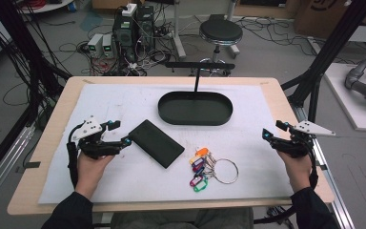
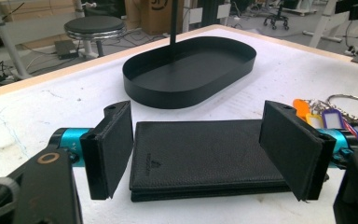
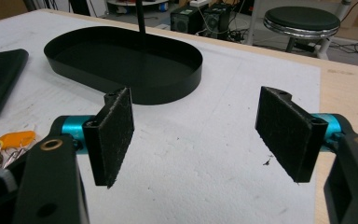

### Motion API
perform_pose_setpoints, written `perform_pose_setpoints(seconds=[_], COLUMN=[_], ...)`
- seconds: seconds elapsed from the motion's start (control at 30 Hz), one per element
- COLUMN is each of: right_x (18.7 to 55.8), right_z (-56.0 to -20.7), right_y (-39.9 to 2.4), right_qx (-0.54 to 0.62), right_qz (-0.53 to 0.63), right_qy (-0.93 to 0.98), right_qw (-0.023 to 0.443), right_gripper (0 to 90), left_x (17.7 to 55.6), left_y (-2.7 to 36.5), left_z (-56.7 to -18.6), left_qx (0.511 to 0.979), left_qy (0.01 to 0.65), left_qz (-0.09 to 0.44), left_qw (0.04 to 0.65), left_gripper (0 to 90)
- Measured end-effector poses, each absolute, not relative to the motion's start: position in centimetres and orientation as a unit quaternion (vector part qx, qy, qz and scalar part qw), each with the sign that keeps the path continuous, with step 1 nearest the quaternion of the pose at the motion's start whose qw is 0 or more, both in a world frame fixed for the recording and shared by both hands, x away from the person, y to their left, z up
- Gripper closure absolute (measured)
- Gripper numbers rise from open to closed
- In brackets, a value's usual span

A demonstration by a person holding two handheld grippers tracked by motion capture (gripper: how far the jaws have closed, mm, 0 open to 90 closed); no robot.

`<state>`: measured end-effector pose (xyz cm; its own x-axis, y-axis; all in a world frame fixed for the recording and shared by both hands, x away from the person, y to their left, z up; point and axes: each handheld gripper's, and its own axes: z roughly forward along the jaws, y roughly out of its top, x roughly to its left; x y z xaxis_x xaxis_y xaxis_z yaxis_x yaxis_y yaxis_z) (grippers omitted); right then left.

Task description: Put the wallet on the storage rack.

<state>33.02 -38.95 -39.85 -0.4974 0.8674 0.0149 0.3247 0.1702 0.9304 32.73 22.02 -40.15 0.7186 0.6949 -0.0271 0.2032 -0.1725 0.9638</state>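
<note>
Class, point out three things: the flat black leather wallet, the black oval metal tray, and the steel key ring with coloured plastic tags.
Flat black leather wallet (image 2: 205, 151), left gripper view, top face.
Black oval metal tray (image 1: 166, 116), high view, front wall.
Steel key ring with coloured plastic tags (image 1: 237, 172), high view, right side of the ring.

Grey floor w/ cable tangle (image 1: 71, 47), round stool (image 1: 220, 32), PC towers (image 1: 134, 28).

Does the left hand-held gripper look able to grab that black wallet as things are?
Probably yes. The left hand-held gripper has its jaws open, one on each side of the black wallet, which lies flat on the white mat with nothing on it. The key bunch lies beside it, clear of the jaws.
</note>
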Motion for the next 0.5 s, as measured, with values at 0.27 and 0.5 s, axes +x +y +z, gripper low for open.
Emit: perform_pose_setpoints(seconds=[0.27, 0.5], right_x=[33.2, 33.1], right_z=[-39.9, -39.9], right_y=[-39.1, -39.1], right_qx=[0.423, 0.425], right_qz=[0.49, 0.488], right_qy=[0.712, 0.711], right_qw=[0.272, 0.276], right_gripper=[28.3, 28.3], left_x=[33.6, 34.7], left_y=[21.8, 21.1], left_z=[-39.7, -39.0], left_qx=[0.739, 0.743], left_qy=[0.311, 0.308], left_qz=[0.204, 0.195], left_qw=[0.562, 0.561], left_gripper=[26.1, 26.1])
